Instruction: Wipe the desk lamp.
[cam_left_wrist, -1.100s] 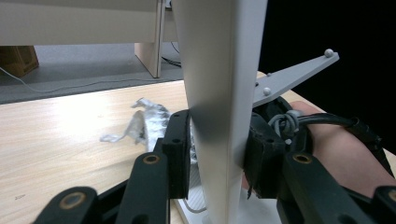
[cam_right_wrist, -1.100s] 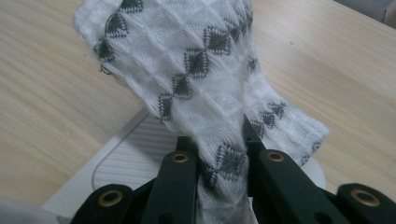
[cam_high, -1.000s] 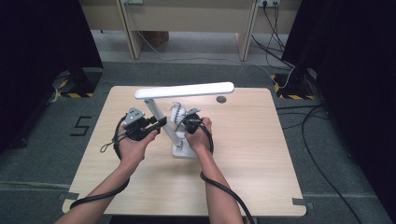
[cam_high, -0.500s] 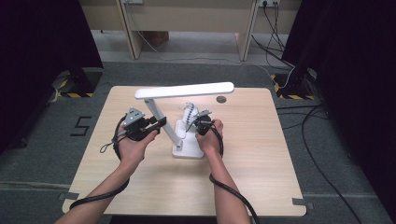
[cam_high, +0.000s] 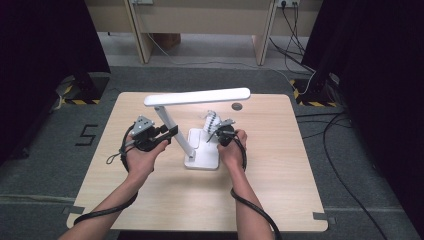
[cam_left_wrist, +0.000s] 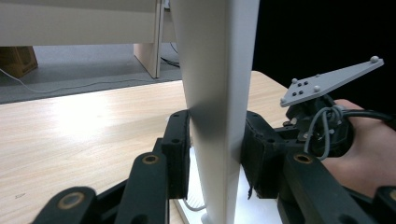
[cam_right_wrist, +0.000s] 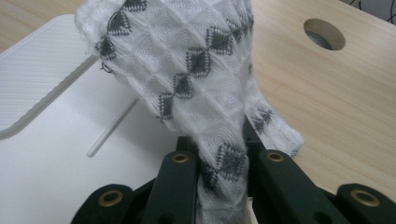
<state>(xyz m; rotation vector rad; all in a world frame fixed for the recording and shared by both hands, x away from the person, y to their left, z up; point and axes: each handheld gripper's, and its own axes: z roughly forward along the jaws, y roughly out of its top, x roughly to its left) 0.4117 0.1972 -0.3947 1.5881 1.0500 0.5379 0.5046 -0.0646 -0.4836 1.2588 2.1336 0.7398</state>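
Left gripper (cam_high: 172, 132) clamps the white lamp's arm (cam_left_wrist: 217, 107); right gripper (cam_high: 212, 134) pinches a white patterned cloth (cam_right_wrist: 196, 88).

Cloth lies over the lamp base (cam_high: 202, 150), at table centre; the lamp head (cam_high: 197, 96) reaches toward 12 o'clock. Jaws hide the cloth's lower end, and the left gripper view crops the arm's top.

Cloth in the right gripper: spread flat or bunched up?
Bunched. The cloth is pinched into a narrow neck between the right gripper jaws, fanning out in folds above the lamp base.
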